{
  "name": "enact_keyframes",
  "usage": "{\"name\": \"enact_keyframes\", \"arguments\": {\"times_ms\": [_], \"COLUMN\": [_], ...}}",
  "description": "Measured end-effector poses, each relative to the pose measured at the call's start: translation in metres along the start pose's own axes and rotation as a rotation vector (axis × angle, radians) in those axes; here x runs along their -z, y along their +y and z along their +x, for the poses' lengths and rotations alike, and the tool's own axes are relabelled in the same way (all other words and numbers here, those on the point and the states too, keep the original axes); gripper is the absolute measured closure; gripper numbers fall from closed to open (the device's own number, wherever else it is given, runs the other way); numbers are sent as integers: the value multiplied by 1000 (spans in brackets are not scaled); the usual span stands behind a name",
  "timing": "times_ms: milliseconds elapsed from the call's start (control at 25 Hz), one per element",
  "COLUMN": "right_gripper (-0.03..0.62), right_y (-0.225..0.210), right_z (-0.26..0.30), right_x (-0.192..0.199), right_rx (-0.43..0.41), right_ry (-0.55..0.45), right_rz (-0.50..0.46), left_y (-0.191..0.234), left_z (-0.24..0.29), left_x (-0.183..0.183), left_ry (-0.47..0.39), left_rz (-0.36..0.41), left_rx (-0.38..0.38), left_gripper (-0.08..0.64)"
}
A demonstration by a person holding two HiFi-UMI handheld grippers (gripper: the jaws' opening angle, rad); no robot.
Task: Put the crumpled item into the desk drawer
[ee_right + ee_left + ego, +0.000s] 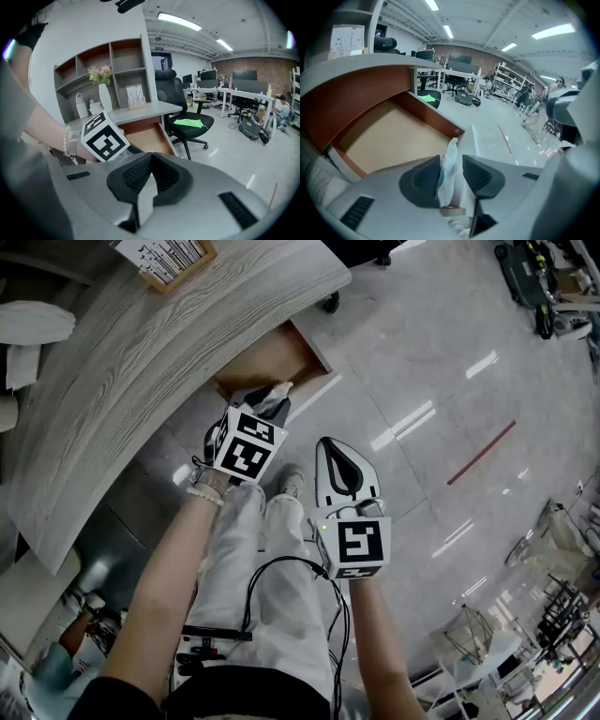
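Leaning on one pad between the parted jaws of the left hand-held gripper point(451, 158), the crumpled item point(446, 187) hangs above the front corner of the open drawer point(389, 140) under the table point(141, 352). From here it may cling to that pad or fall past the edge onto the floor point(487, 122). The right hand-held gripper point(149, 171) has its jaws together and holds nothing.

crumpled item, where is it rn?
In the left gripper view, the crumpled item stands between the parted jaws of the left tongs, resting against one pad, at the front end of the open drawer.
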State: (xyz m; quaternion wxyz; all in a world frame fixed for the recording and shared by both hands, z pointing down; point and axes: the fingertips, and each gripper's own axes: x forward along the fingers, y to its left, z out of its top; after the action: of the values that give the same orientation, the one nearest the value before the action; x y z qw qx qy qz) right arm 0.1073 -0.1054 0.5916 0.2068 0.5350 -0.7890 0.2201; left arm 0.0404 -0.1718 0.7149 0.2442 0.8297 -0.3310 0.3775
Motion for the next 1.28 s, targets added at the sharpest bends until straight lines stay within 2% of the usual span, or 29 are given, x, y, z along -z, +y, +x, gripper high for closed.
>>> {"name": "enact_keyframes", "arguments": {"times_ms": [440, 800, 920, 960, 1040, 1120, 1280], "right_gripper": [588, 588, 588, 588, 588, 588, 588], "right_y": [8, 13, 14, 14, 16, 17, 18], "right_z": [2, 3, 4, 4, 4, 4, 2], "right_x": [0, 3, 6, 6, 7, 6, 0], "right_rx": [-8, -9, -9, -9, -12, -12, -7], "right_ry": [1, 14, 22, 22, 21, 22, 17], "right_rz": [-4, -21, -20, -20, -16, -17, -27], "left_y": [18, 31, 33, 34, 37, 39, 35], "left_z": [-12, -28, -33, -34, -37, -41, -53], "left_x": [-1, -12, -12, -11, -9, -9, -10], "left_ry": [-35, -141, -146, -143, -148, -166, -197], "left_rz": [-22, -79, -85, -83, -77, -76, -76], "left_rx": [-45, -81, -97, -105, -126, -142, -130], "left_gripper": [341, 321, 322, 333, 453, 529, 549]}}
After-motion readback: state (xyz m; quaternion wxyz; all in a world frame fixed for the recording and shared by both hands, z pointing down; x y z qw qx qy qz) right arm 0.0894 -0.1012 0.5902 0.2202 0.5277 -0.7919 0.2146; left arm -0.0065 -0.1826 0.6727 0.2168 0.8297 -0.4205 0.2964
